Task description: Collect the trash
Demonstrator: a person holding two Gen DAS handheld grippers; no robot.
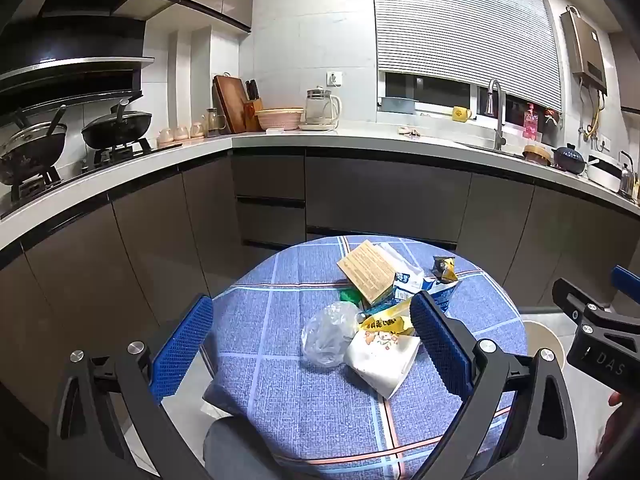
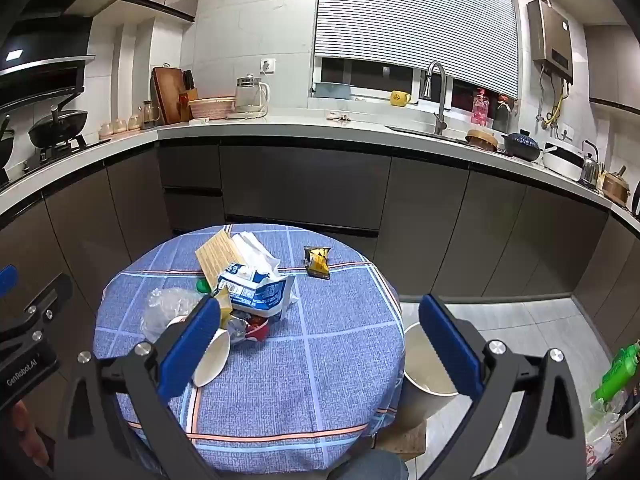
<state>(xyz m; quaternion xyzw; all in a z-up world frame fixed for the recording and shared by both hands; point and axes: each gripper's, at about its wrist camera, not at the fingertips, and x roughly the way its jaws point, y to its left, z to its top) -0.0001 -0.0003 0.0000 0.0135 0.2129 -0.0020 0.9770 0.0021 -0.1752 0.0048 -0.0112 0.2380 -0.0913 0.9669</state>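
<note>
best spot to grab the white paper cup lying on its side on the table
Grip the paper cup at its open rim, one finger inside and one outside. It lies tipped over with the mouth facing the near table edge, so come from that side. The clear plastic bag crowds its left.

A blue tablecloth (image 1: pixel 304 408) with pale and orange check lines is covering the table. A yellow wrapper (image 2: pixel 317 263), a white cup (image 1: pixel 382 362) and a clear bag (image 1: pixel 328 334) are lying there, and the grippers' pads (image 2: pixel 191 350) are showing blue.
</note>
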